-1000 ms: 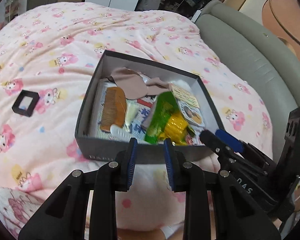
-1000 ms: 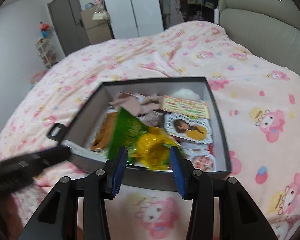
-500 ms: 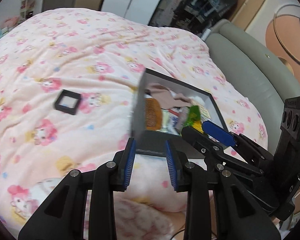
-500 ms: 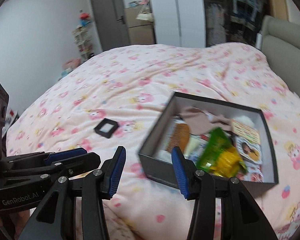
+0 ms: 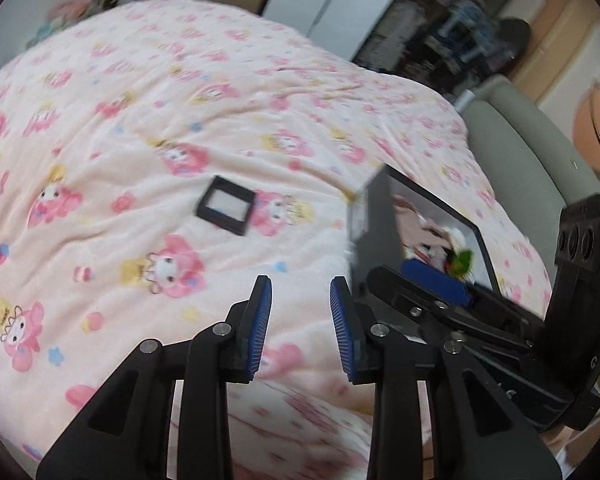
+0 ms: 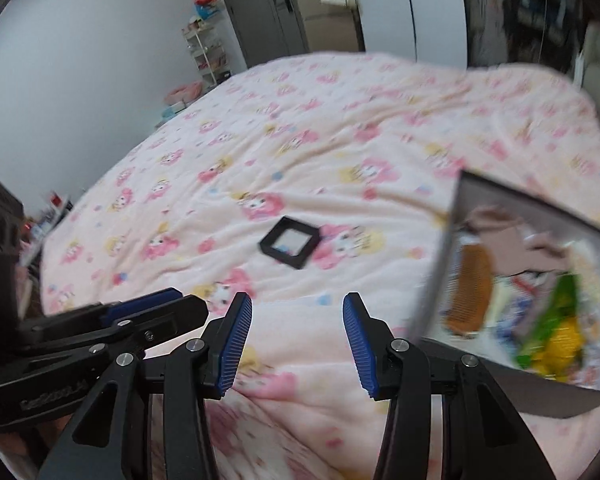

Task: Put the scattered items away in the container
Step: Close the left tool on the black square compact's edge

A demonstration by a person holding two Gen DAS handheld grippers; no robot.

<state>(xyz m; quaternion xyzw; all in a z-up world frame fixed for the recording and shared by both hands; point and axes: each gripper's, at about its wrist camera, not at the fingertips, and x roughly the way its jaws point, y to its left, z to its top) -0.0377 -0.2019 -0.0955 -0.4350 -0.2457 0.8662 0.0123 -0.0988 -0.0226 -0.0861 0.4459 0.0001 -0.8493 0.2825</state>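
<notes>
Both grippers, left gripper (image 5: 300, 300) and right gripper (image 6: 296, 320), have swung from the box (image 6: 432, 280) toward the small black frame (image 6: 290, 242) mid-bedspread (image 6: 340, 140), jaws apart, empty.

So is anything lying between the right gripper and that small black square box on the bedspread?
Nothing visible. Only bare pink bedspread lies between the open right gripper and the small black box; the grey container sits off to its right.
</notes>
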